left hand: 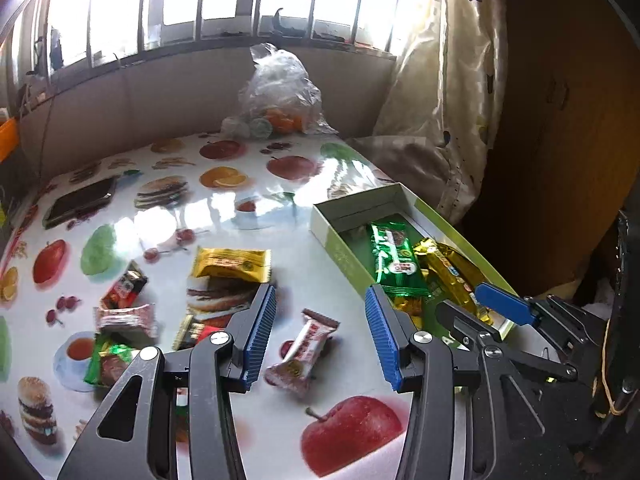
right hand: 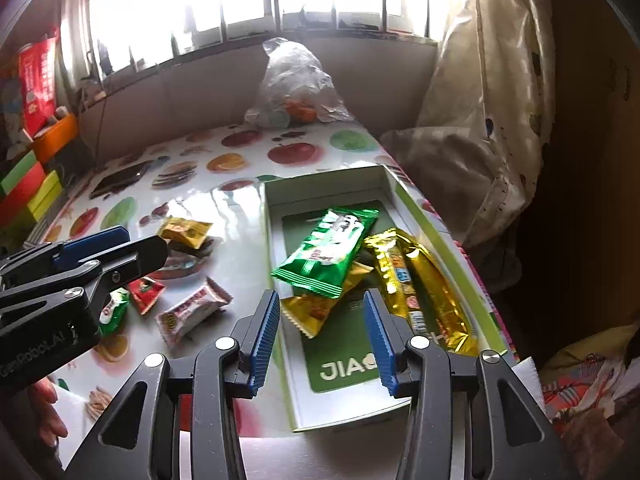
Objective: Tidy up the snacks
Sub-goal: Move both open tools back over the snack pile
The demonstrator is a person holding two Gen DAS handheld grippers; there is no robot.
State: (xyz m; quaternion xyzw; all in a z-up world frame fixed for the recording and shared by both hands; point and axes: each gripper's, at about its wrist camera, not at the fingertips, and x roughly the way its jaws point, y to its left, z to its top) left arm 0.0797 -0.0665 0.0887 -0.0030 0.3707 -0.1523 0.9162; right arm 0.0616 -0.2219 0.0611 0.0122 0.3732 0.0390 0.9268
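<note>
Both grippers stand partly open and empty. Between the left gripper's (left hand: 322,336) ribbed blue pads lies a crinkly white-and-brown wrapper (left hand: 304,350); beyond the right gripper (right hand: 320,336), the shallow cardboard box (right hand: 424,204) holds a glossy green packet (right hand: 326,254) and gold foil bars (right hand: 424,288).

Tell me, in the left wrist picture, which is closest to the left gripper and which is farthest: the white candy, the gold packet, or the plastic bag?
From the left gripper:
1. White candy, right between its fingers, on the table.
2. Gold packet, a bit farther, mid-table.
3. Plastic bag, far end, under the window.
</note>
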